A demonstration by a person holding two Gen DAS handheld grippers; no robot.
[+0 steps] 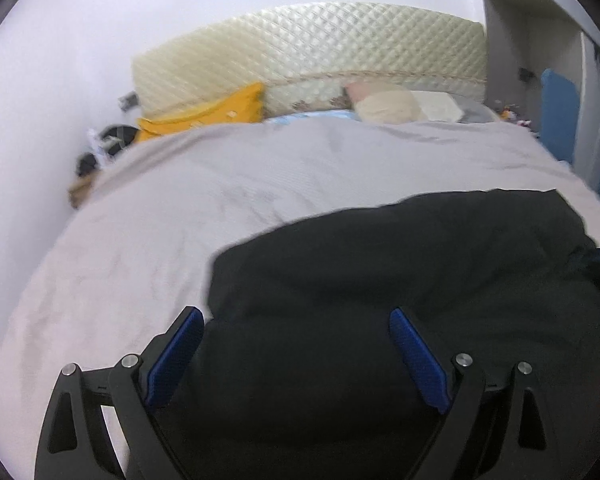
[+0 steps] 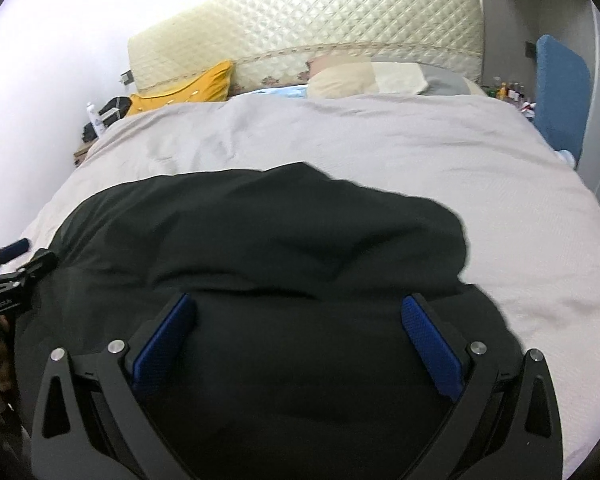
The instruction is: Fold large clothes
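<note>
Two wrist fisheyes looking up the bed from its foot end

The left wrist camera is sitting low over the black garment (image 1: 380,280), looking along the spread fingers of the left gripper (image 1: 296,322) toward the quilted headboard (image 1: 308,48), with the garment filling its lower right and bare grey bedspread (image 1: 148,232) lying to its left. The right wrist camera is facing the same way from just beside it, with the garment (image 2: 260,240) lying close under the right gripper (image 2: 298,308) and the left gripper's body (image 2: 8,276) showing at its left edge. Both views are sharing the headboard (image 2: 308,16), yellow pillow (image 1: 216,110) (image 2: 188,88), bedspread (image 2: 420,152) and garment.
</note>
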